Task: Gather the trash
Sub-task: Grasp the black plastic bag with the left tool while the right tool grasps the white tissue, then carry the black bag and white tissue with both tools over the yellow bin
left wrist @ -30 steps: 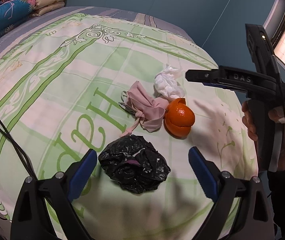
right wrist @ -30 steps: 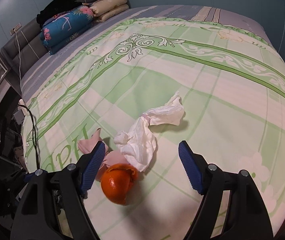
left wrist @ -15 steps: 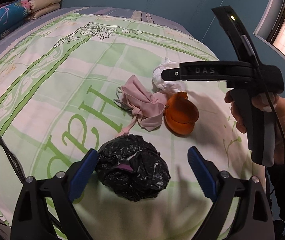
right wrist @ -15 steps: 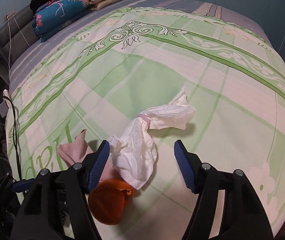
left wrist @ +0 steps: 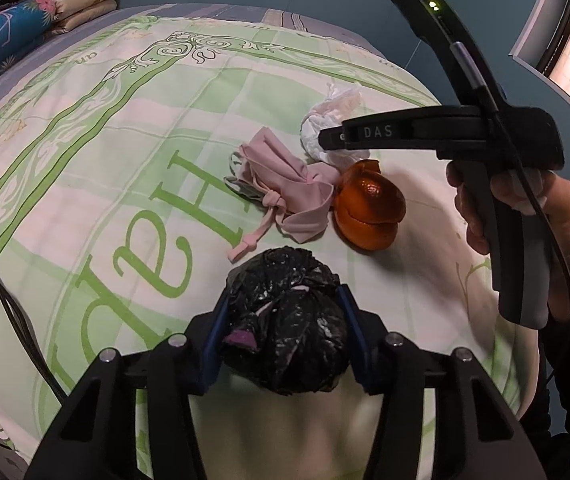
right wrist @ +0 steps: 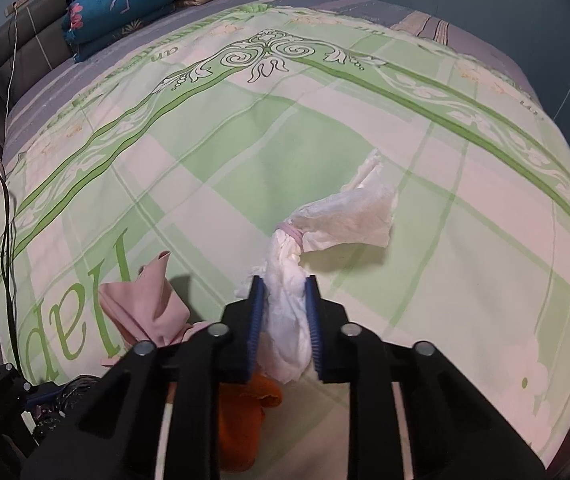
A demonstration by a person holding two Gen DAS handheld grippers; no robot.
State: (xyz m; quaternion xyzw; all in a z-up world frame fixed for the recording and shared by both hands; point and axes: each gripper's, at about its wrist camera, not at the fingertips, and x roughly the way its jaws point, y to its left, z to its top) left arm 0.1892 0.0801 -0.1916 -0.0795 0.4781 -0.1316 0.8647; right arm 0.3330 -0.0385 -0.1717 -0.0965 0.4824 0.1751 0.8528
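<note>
So both of my grippers just finished closing. My left gripper (left wrist: 283, 322) has its blue pads squeezed onto the black plastic bag (left wrist: 285, 328), roughly half open because the bag is a fat lump. That bag is crumpled, shiny and crinkly, with a bit of purple poking out at one side, and it sits on the bedspread (left wrist: 125, 160) at the near edge. My right gripper (right wrist: 283, 312) is pinched almost all the way in on the white tissue (right wrist: 289, 320). The tissue is soft and wrinkled, twisted at a pinkish band (right wrist: 291, 234) in the middle, and the far half fans out over the green checks. Next to it are a pink drawstring pouch (left wrist: 285, 188), matte cloth, and an orange peel (left wrist: 369, 212), glossy and cupped like a shell, touching the pouch. My right hand (left wrist: 525, 216) wraps the handle.
</note>
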